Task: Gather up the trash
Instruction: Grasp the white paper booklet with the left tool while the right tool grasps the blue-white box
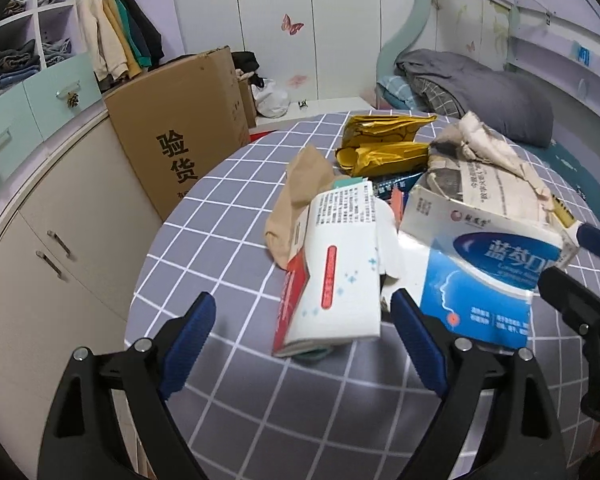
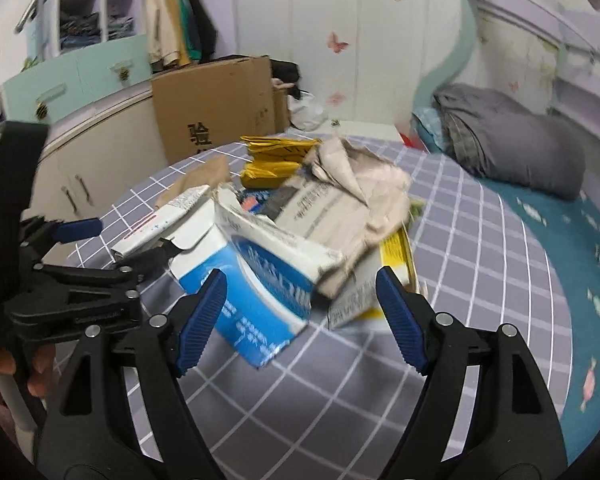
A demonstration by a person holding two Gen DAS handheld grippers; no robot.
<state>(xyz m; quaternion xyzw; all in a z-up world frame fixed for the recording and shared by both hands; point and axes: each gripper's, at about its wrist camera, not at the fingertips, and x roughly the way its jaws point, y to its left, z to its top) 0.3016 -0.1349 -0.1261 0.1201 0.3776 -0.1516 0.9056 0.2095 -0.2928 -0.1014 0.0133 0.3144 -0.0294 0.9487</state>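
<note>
A pile of trash lies on the grey checked tablecloth (image 1: 228, 184). A white and red carton (image 1: 336, 280) lies between the open fingers of my left gripper (image 1: 304, 312). A torn blue and white medicine box (image 1: 484, 264) lies to its right, also in the right wrist view (image 2: 256, 288). My right gripper (image 2: 300, 292) is open around that box's near end. Crumpled newspaper (image 2: 352, 200), yellow mailers (image 1: 384, 140) and a brown paper bag (image 1: 300, 196) lie behind. Both grippers hold nothing.
A large cardboard box (image 1: 184, 124) stands beyond the table's far left edge, beside cream cabinets (image 1: 60, 216). A bed with a grey duvet (image 1: 480, 92) is at the back right. A teal rug (image 2: 572, 264) lies right of the table.
</note>
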